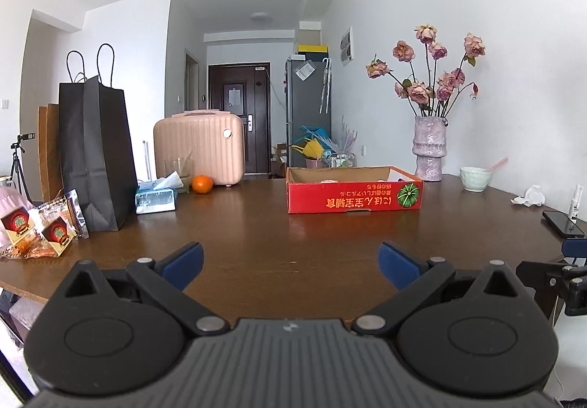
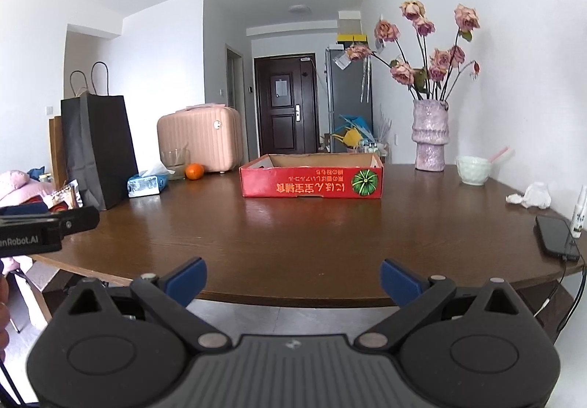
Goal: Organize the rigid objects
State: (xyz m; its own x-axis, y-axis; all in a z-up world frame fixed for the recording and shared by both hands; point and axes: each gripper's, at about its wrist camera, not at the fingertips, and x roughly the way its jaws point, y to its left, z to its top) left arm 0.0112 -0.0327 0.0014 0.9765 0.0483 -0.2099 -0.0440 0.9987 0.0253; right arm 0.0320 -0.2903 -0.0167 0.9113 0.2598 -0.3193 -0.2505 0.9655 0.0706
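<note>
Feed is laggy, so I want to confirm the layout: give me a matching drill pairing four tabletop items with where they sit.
Things:
1. round orange fruit
2. black smartphone
3. pale green ceramic bowl
4. red cardboard tray box

Places:
A. table's right edge, cable plugged in
B. beside the pink vase
C. table centre
D. in front of the pink suitcase

Pairs: 1-D, 2-A, 3-B, 4-C

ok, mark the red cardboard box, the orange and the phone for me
red cardboard box point(image 2: 312, 184): right wrist view, front wall.
orange point(image 1: 202, 184): left wrist view, middle of the fruit.
phone point(image 2: 555, 235): right wrist view, screen centre.
</note>
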